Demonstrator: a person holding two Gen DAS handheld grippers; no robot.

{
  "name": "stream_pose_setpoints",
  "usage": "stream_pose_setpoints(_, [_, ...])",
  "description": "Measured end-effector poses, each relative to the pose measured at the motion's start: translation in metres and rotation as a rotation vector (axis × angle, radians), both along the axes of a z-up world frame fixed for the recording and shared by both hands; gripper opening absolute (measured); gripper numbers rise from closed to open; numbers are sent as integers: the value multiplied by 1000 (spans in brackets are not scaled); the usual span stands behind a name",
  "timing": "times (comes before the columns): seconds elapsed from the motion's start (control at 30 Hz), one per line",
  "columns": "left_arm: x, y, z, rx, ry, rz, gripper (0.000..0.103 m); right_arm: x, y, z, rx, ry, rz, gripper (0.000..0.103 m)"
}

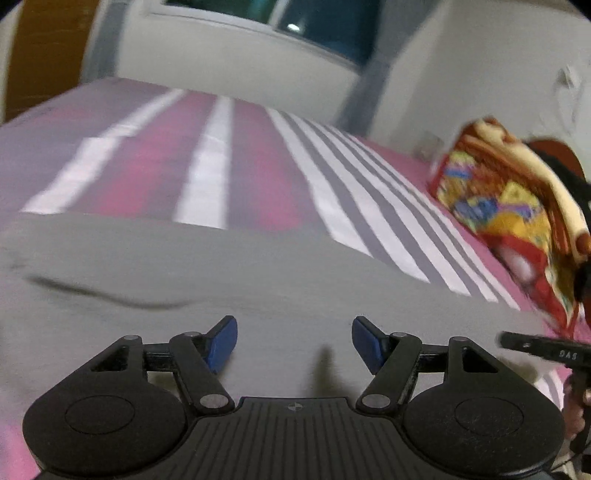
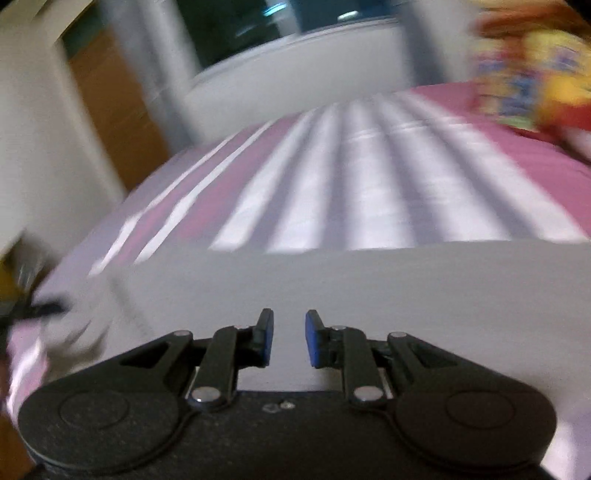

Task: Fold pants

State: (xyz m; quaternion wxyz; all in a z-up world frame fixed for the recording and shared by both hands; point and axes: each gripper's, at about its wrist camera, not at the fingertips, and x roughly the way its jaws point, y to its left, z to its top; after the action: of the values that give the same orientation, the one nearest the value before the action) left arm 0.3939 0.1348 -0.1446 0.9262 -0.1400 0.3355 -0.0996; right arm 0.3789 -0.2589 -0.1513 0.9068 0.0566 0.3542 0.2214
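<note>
The grey pants [image 1: 221,266] lie flat on the striped bed and fill the near half of the left wrist view. They also show in the right wrist view [image 2: 369,280], which is blurred. My left gripper [image 1: 294,341] is open wide and empty, just above the grey cloth. My right gripper [image 2: 289,338] is open with a narrow gap between its blue pads, empty, over the pants. The right gripper's black body [image 1: 546,349] shows at the right edge of the left wrist view.
The bed sheet [image 1: 218,158] has pink, white and grey stripes and stretches beyond the pants. A colourful folded blanket [image 1: 509,206] lies at the right side of the bed. A white wall and a window [image 1: 280,22] stand behind. A wooden door [image 2: 110,107] is at left.
</note>
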Motion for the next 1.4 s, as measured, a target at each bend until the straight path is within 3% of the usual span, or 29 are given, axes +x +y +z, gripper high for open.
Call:
stream_pose_setpoints(0.07, [19,-9,-14,-22,33,-10,69,7,24,-10,-25,15,55,17])
stream_pose_setpoints(0.13, [40,-13,-40,-22,120,-2,69,18,37,-29,-105,89,32,21])
stream_pose_setpoints(0.17, [43,-14,-47,-25,112,7,69,24,40,-40,-140,131,19,21])
stream_pose_setpoints(0.23, [46,-10,-39,-53,149,16,69,25,39,-39,-136,128,13,21])
stream_pose_setpoints(0.37, [30,9,-10,0,40,49,69,21,42,-21,-127,66,44,24])
stream_pose_setpoints(0.4, [34,15,-12,36,46,67,69,23,46,-21,-131,63,48,25])
stream_pose_setpoints(0.47, [46,28,-28,113,136,97,69,34,56,-28,-156,73,68,26])
stream_pose_setpoints(0.53, [50,42,-39,77,168,76,69,57,67,-40,-218,130,55,28])
stream_pose_setpoints(0.6, [50,49,-23,44,150,95,69,66,78,-30,-222,121,27,30])
stream_pose_setpoints(0.67, [50,58,-10,62,83,109,69,73,90,-15,-166,64,59,30])
stream_pose_setpoints(0.83, [83,84,-36,55,136,140,69,103,152,-21,-71,75,184,30])
stream_pose_setpoints(0.9, [94,79,-42,87,147,121,69,117,183,-36,-80,103,241,29])
stream_pose_setpoints(1.0, [93,77,-27,137,116,96,69,141,206,-47,-161,107,226,25])
stream_pose_setpoints(1.07, [88,84,-17,181,81,125,69,148,207,-38,-141,85,191,32])
stream_pose_setpoints(1.1, [91,93,-22,198,111,157,69,152,205,-34,-139,56,171,37])
stream_pose_setpoints(1.17, [91,103,-37,164,150,142,68,162,201,-45,-183,106,163,35])
stream_pose_setpoints(1.23, [85,101,-30,166,125,151,69,162,183,-45,-155,133,160,29])
stream_pose_setpoints(1.33, [53,98,-13,127,40,148,69,139,138,-32,-138,82,147,31])
stream_pose_setpoints(1.4, [37,100,-20,235,74,152,69,125,94,-34,-127,86,140,31])
